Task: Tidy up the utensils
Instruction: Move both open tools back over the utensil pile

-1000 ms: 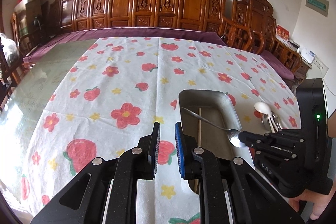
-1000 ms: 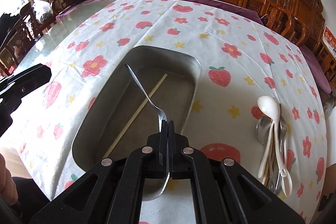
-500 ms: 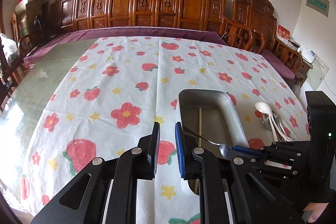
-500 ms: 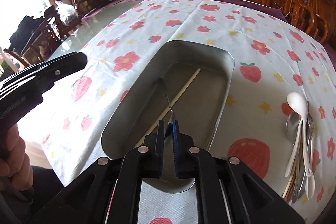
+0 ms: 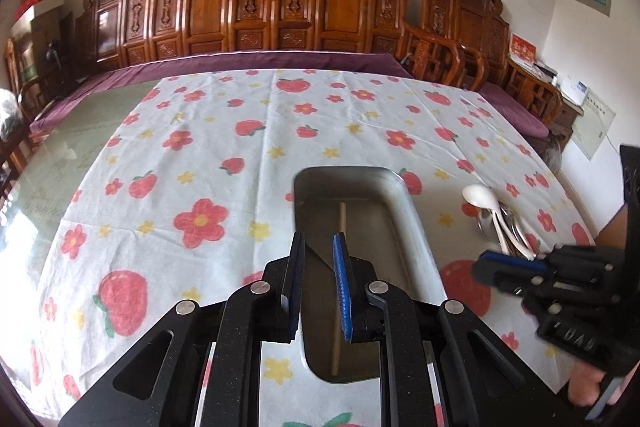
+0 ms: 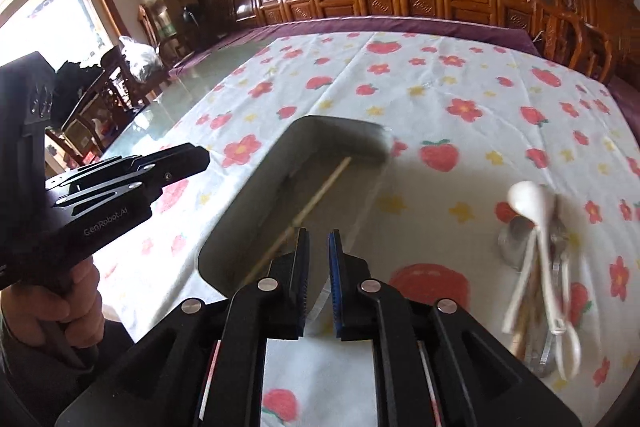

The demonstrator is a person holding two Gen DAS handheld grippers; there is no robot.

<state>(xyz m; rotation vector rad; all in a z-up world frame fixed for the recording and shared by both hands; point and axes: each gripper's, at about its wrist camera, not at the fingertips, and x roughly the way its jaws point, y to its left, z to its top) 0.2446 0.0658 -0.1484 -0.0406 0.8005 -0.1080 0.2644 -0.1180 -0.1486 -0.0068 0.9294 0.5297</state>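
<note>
Right gripper (image 6: 318, 247) hovers just over the near end of the metal tray (image 6: 360, 129), jaws parted a narrow gap with nothing clearly gripped between them. A glint of metal shows low in that gap, possibly a spoon lying in the tray, but it is too blurred to be sure. The left gripper (image 5: 318, 255) hangs at the tray's near-left rim, jaws also a narrow gap apart and empty; my guess is it waits there out of the way while the right does the sorting.

Inside the tray I count one wooden chopstick (image 5: 341, 255), lying lengthwise along the floor, which suits a long thin piece in a long narrow container.

The rest of the job sits to the right on the flowered cloth (image 5: 200, 155) covering the surface: a pile of utensils (image 6: 548, 259), bundled together with handles toward us, easy to reach. I make out two white spoons (image 6: 528, 197) on top and several metal pieces beneath, too smeared by motion to count exactly. Most of the pile looks unsorted.
</note>
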